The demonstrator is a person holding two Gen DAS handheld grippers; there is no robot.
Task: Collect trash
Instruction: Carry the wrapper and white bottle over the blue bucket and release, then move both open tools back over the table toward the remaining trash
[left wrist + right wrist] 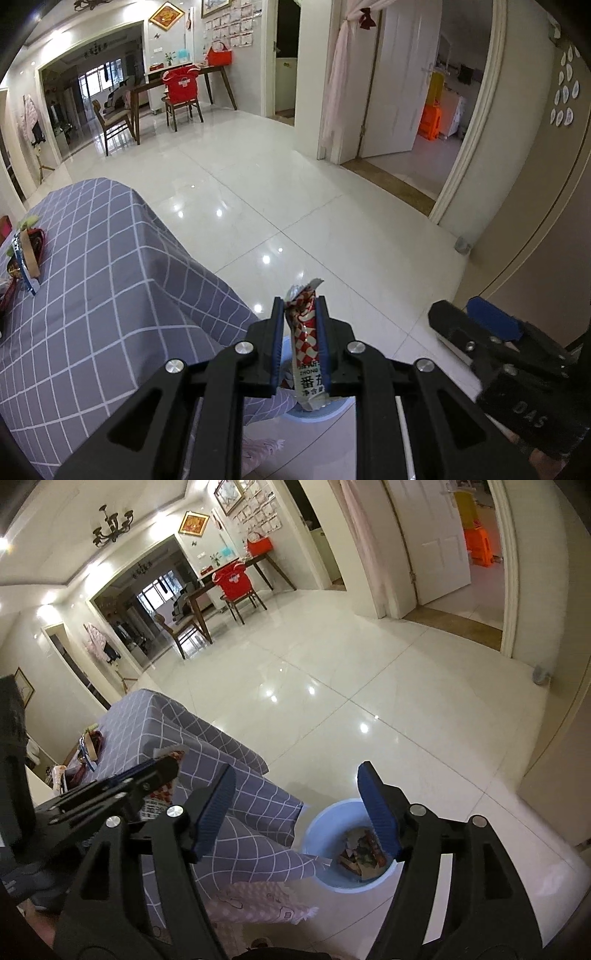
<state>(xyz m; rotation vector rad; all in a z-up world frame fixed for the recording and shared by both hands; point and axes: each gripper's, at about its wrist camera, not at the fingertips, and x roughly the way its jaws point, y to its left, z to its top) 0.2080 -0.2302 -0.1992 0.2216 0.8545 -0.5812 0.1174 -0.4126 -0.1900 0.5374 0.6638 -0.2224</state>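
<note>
My left gripper is shut on a red-and-white checked snack wrapper, held upright above a light blue bin whose rim shows just below it. In the right wrist view the bin stands on the floor by the table corner with several wrappers inside. My right gripper is open and empty above the bin; it also shows at the right of the left wrist view. The left gripper with its wrapper shows at the left of the right wrist view.
A table under a grey checked cloth fills the left, with more wrappers near its far edge. Glossy white tile floor lies ahead. A closed beige door is at the right. A dining table and chairs stand far back.
</note>
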